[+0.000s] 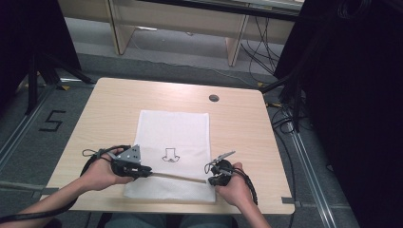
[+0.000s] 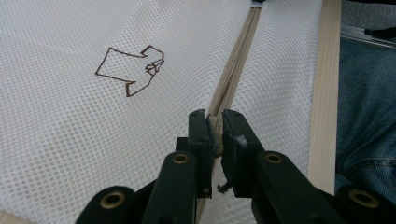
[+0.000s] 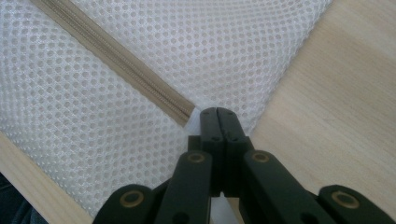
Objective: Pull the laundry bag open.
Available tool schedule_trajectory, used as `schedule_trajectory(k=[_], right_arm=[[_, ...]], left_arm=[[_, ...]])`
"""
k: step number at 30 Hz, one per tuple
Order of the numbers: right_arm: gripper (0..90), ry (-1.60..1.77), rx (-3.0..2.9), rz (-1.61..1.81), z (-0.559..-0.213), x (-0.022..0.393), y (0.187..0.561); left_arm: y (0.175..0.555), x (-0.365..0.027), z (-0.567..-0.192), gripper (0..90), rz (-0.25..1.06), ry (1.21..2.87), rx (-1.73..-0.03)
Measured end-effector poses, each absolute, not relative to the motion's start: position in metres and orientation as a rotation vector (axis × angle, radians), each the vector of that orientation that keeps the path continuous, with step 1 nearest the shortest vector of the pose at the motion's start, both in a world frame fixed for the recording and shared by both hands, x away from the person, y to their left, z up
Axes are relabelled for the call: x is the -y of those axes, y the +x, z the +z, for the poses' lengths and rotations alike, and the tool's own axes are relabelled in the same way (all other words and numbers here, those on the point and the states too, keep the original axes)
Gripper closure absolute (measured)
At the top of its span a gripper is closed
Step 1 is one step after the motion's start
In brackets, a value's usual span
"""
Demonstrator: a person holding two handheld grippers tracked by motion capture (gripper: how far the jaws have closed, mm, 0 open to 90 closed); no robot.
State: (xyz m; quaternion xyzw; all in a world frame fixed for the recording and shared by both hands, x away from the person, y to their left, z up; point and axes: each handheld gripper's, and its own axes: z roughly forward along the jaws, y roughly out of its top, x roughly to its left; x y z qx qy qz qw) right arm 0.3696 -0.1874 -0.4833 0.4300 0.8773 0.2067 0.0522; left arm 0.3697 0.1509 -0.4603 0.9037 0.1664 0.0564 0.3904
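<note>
White mesh bag (image 1: 173, 128) lies flat, tan zipper (image 1: 178, 176) closed, shirt drawing (image 1: 170, 155).

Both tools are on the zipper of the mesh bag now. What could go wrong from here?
1. The left tool pinches only a small zipper pull; it may slip out under a tug.
2. The right tool clamps just the mesh bag edge at the zipper end; a hard pull could tear the mesh or drag the bag across the table.
</note>
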Motion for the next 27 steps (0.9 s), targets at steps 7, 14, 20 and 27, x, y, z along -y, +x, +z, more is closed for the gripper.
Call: schedule_trajectory(k=[7,14,20,27], right_arm=[[90.0,1.314,-2.673,0.633,-0.4835,0.1874,0.3695],[90.0,1.313,-2.672,0.631,-0.4834,0.1869,0.3693],[90.0,1.309,-2.673,0.636,-0.4836,0.1875,0.3698],[90.0,1.308,-2.673,0.633,-0.4834,0.1870,0.3695]], left_arm=[[0.3702,-0.1536,-0.4612,82.0,0.145,2.316,-0.429],[0.3691,-0.1542,-0.4628,82.0,0.128,2.294,-0.445],[0.3695,-0.1568,-0.4634,82.0,0.121,2.289,-0.454],[0.3691,-0.1572,-0.4638,82.0,0.113,2.284,-0.453]])
